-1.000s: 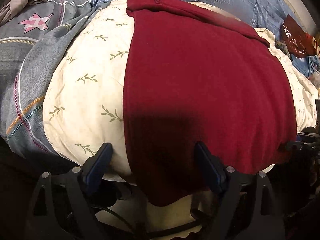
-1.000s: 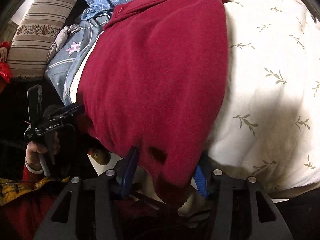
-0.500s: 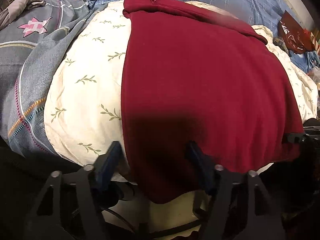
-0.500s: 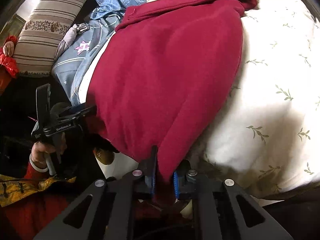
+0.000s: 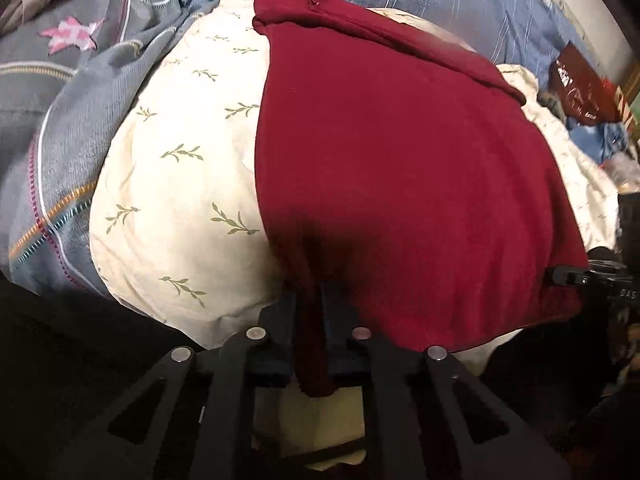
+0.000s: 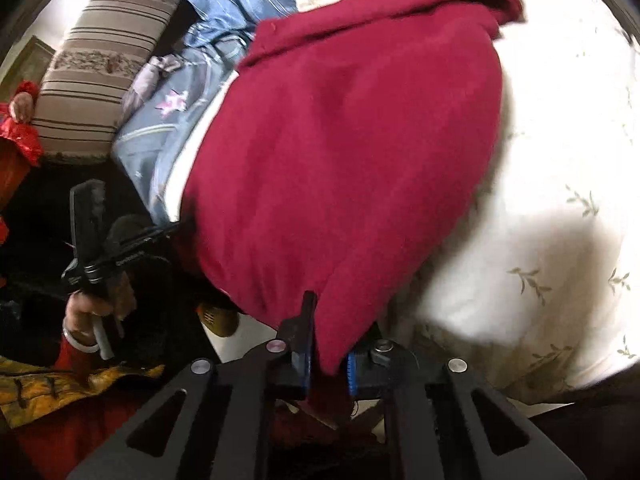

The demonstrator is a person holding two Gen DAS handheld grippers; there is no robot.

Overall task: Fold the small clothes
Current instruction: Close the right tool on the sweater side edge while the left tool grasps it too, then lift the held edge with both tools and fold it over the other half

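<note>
Left wrist: cream quilt (image 5: 172, 184) underneath, red garment (image 5: 400, 168) spread flat across it. Soft, light, floppy fleece, best taken at near hem corners. Left gripper (image 5: 309, 312) and right gripper (image 6: 326, 354) both clamped on that hem.

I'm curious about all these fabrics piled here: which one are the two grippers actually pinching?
The plain dark red garment. Both the left gripper and the right gripper clamp its near edge; the leaf-print cream bedding lies underneath, unheld.
</note>
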